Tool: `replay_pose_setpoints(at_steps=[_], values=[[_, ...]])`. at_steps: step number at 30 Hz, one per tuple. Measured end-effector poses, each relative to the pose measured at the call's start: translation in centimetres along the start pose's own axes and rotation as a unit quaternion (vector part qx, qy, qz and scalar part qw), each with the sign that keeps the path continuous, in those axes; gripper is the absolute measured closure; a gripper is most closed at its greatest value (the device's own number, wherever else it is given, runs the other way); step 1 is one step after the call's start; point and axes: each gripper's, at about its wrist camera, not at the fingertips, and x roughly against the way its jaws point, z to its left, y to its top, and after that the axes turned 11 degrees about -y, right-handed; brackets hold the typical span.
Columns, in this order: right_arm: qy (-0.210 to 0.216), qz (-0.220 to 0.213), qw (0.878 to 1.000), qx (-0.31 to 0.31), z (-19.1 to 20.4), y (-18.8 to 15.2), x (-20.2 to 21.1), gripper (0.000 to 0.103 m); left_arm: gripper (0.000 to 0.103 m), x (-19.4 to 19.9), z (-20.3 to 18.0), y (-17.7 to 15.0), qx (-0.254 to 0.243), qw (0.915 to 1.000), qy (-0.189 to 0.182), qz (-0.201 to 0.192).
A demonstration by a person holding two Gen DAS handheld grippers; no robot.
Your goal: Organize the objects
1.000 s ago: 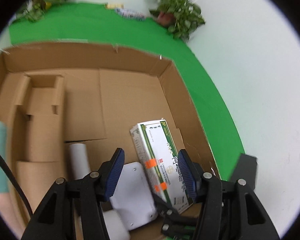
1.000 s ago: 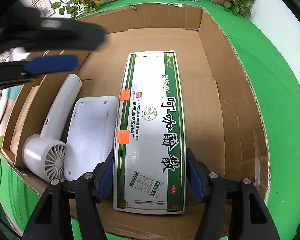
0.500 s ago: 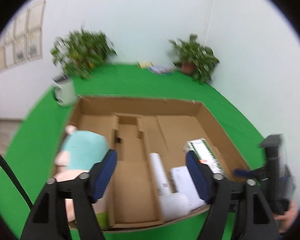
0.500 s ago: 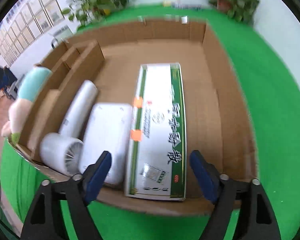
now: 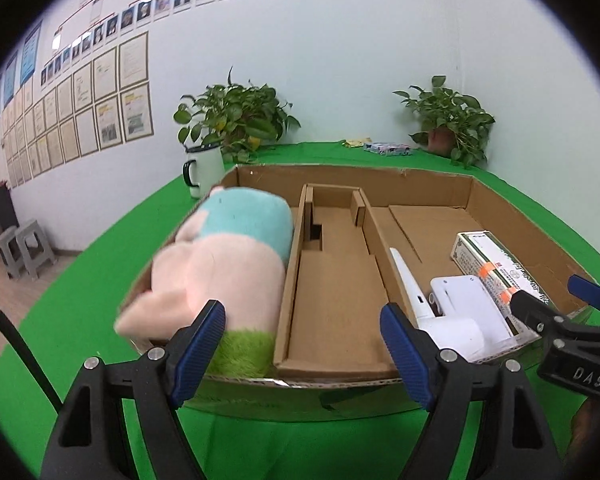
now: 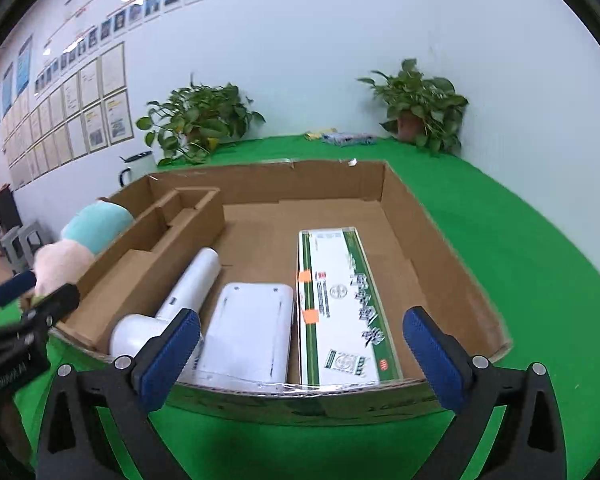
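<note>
Two grippers hang just past the near edge of a big cardboard box (image 5: 432,190) that sits on a green table (image 6: 520,248). The left gripper (image 5: 302,344) has its blue fingers wide apart and holds nothing. The right gripper (image 6: 300,354) is spread wide too, with nothing between its pads. In the left view, the right gripper's black body shows white letters that read "DAS".

Going left to right in the box: a soft plush toy (image 5: 224,268) fills the left part, along the left wall. It is teal at the far end, pink in the middle and fuzzy green at the near end. Next comes a long cardboard tray part (image 5: 332,280) with nothing in it. Past that lies a white hair dryer (image 6: 172,304), its round end at the near edge. Just beside it is a flat white case (image 6: 252,328). Right of that lies a long white medicine box (image 6: 340,304) with green stripes, two orange stickers, black Chinese writing and a small red "OTC" mark by its near end.

Behind the box's left far corner stands a white mug (image 5: 202,170) with a black handle. Two potted plants stand by the wall, one on the left (image 5: 236,116), one on the right (image 5: 448,116).
</note>
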Motion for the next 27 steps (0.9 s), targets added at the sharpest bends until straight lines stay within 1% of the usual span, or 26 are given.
replay_pose_setpoints(at_steps=[1,2,4,7,11,17,27], values=[[-0.004,-0.001,1.000,0.004,0.5,-0.2,-1.8,0.001,0.023,0.1,-0.1,-0.3,-0.002,1.0000,0.006,-0.007],[-0.013,-0.013,1.000,0.014,1.1,-0.4,-2.6,0.001,0.023,-0.1,-0.3,-0.5,-0.010,0.9998,0.013,-0.011],[-0.015,-0.017,0.999,0.030,1.7,-0.9,-3.1,0.001,0.019,-0.2,-0.7,-0.5,-0.015,0.9998,0.014,-0.006],[-0.012,-0.019,0.999,0.031,1.8,-1.0,-3.3,0.001,0.013,-0.6,-0.9,-0.6,-0.022,0.9997,0.011,0.003],[-0.017,-0.016,0.999,0.032,2.0,-1.1,-3.5,0.000,0.012,-0.8,-1.1,-0.7,-0.028,0.9995,0.016,0.008],[-0.014,-0.015,0.999,0.031,1.9,-1.0,-2.9,0.000,0.011,-0.8,-1.0,-0.7,-0.024,0.9996,0.013,0.009],[-0.014,-0.015,0.999,0.031,1.9,-1.0,-3.1,0.000,0.010,-0.8,-1.0,-0.7,-0.023,0.9996,0.012,0.011]])
